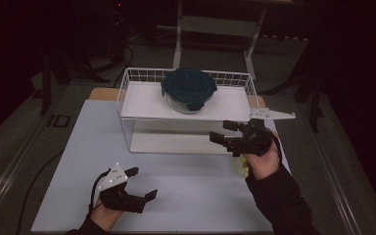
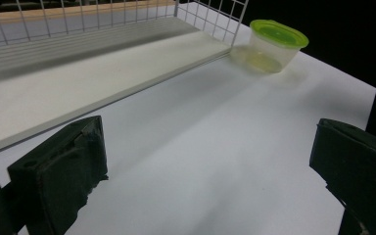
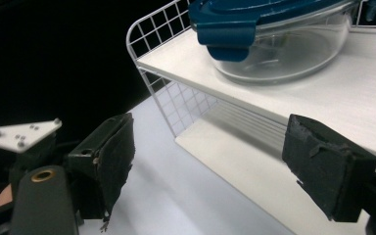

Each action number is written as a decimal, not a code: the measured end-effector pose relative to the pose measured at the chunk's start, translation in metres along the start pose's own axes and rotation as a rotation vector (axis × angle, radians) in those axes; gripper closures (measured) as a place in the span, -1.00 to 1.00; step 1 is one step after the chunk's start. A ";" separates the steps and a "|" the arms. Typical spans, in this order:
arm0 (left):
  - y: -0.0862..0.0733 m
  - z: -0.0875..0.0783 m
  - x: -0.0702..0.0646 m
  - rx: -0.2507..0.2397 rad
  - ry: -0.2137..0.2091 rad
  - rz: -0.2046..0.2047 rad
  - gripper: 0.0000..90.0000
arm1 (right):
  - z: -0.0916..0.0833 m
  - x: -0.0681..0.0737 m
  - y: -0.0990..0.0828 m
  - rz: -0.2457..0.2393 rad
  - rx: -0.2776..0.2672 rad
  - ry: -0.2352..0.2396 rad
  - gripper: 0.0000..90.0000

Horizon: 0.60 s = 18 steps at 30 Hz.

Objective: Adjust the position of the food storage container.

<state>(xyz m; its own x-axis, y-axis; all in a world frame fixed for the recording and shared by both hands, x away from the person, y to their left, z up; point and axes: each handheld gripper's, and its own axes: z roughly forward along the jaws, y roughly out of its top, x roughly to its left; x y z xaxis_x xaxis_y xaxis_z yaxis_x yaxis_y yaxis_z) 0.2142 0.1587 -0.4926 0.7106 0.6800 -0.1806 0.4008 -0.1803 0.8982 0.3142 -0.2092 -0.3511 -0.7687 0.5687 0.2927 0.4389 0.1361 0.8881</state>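
Observation:
A white wire rack (image 1: 123,93) stands at the back of the table. On its top shelf (image 3: 352,93) sits a round glass container with a dark blue clip lid (image 1: 189,88) (image 3: 274,44). My right gripper (image 1: 219,131) (image 3: 208,142) is open and empty, level with the rack's right front, its jaws pointing left below the container. My left gripper (image 1: 143,182) (image 2: 208,147) rests open and empty near the table's front left. A small clear cup with a green lid (image 2: 272,44) stands on the table by the rack's right end, mostly hidden behind my right hand in the high view.
A pale sheet (image 1: 191,196) covers the table, with bare room between the two grippers. The rack's lower shelf (image 1: 176,142) (image 2: 78,83) lies bare. A dark floor, cables and a table frame (image 1: 215,24) lie beyond.

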 end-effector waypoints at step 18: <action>0.000 0.000 -0.001 -0.002 -0.005 0.003 -1.00 | -0.059 -0.044 -0.054 0.028 -0.066 -0.156 -0.69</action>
<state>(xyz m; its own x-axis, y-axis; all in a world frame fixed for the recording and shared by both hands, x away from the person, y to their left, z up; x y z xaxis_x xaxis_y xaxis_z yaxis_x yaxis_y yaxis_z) 0.2137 0.1584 -0.4922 0.7148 0.6759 -0.1796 0.3974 -0.1812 0.8996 0.2966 -0.2893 -0.3909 -0.6730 0.6911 0.2634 0.4235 0.0680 0.9034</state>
